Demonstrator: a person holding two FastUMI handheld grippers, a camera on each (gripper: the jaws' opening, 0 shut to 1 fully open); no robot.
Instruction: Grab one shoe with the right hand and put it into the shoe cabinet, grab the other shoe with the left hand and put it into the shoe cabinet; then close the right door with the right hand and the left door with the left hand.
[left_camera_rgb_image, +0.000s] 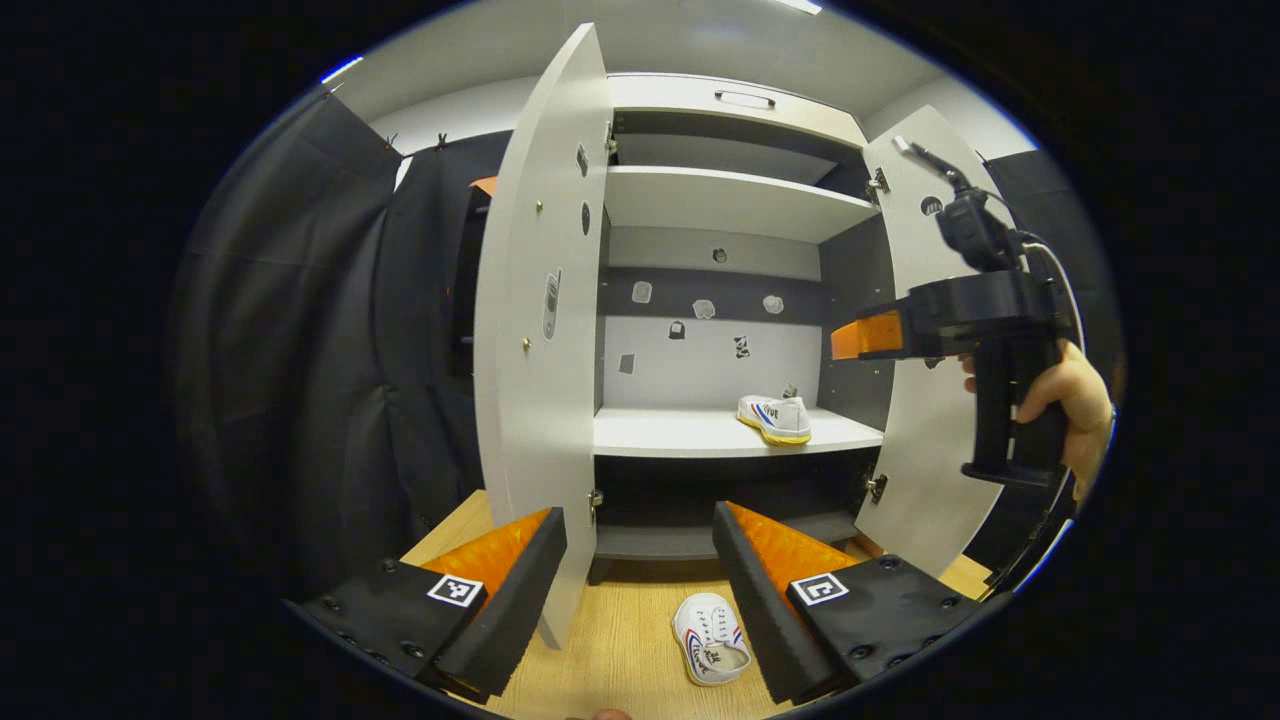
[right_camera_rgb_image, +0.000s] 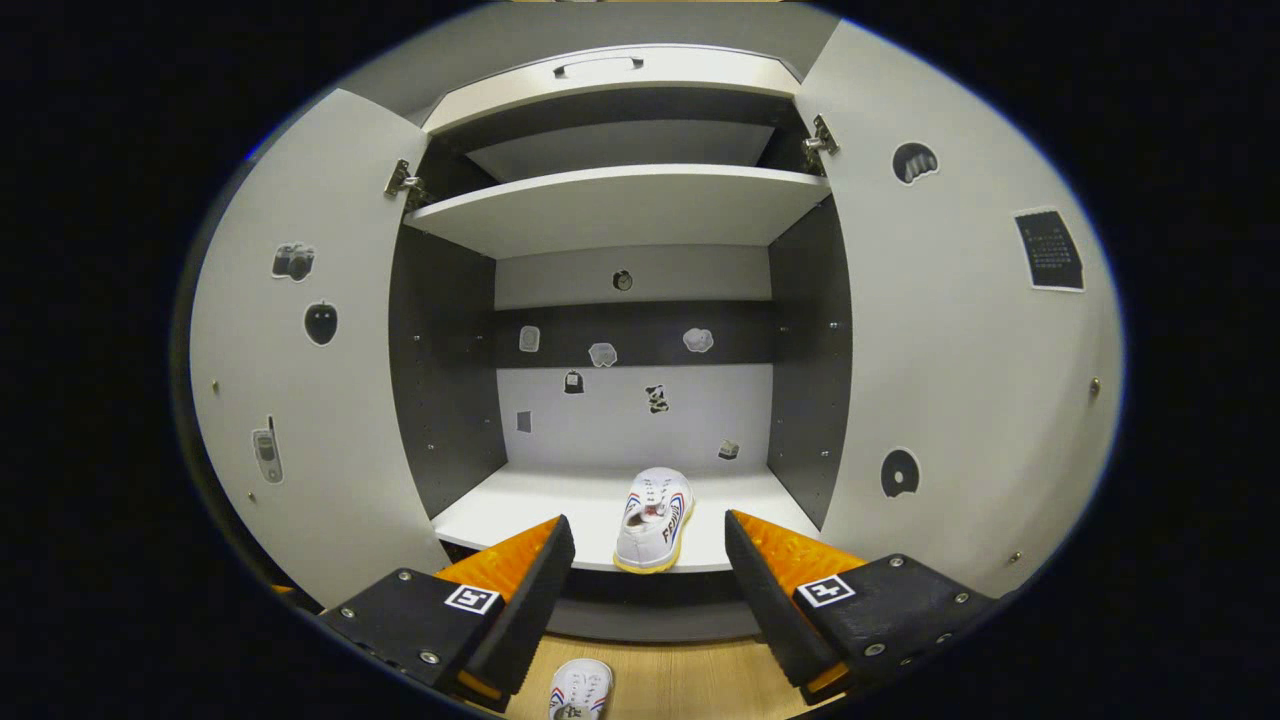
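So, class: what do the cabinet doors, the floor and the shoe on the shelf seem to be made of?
Cabinet doors: probably laminated board, smooth matt grey. Floor: wood or wood-look laminate, visible grain. Shoe on the shelf: likely white canvas with a rubber sole.

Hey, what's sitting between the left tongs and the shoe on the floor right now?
Nothing: in the left gripper view, only bare wooden floor lies between the open left tongs and the shoe on the floor.

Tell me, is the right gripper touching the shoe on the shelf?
Apart. The right gripper view shows the right gripper open, the shoe lying beyond its fingertips.
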